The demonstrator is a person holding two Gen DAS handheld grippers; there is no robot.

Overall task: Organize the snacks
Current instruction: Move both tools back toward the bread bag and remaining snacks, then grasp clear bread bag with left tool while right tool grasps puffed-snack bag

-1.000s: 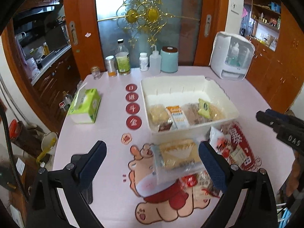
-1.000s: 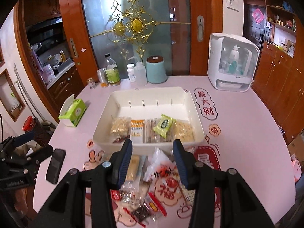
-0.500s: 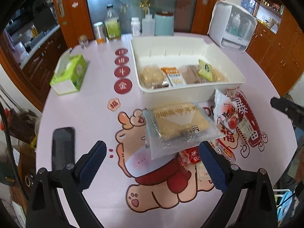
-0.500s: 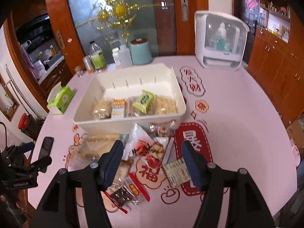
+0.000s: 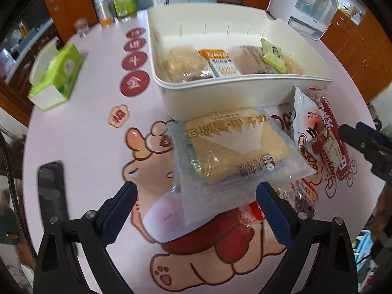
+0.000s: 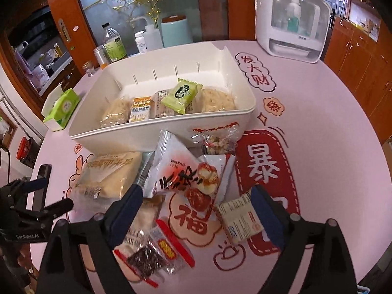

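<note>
A white bin [image 5: 220, 93] holds several snack packs; it also shows in the right wrist view [image 6: 152, 132]. In front of it lies a pile of loose snacks. My left gripper [image 5: 196, 208] is open, its jaws straddling the near end of a clear-wrapped bread pack [image 5: 235, 147], apart from it. My right gripper [image 6: 196, 210] is open above a white and red snack bag [image 6: 181, 174], with a small white packet [image 6: 240, 218] by its right finger. The bread pack [image 6: 110, 174] lies left of that bag.
A green tissue box [image 5: 56, 73] and a black phone [image 5: 51, 191] lie at the left. Bottles and jars [image 5: 122, 2] stand behind the bin. A white appliance [image 6: 291, 24] stands at the back right. The pink table mat [image 6: 330, 147] reaches to the right.
Both grippers have moved down and forward toward the snack pile. The right gripper's jaws have opened wider. Nothing has been taken hold of.
</note>
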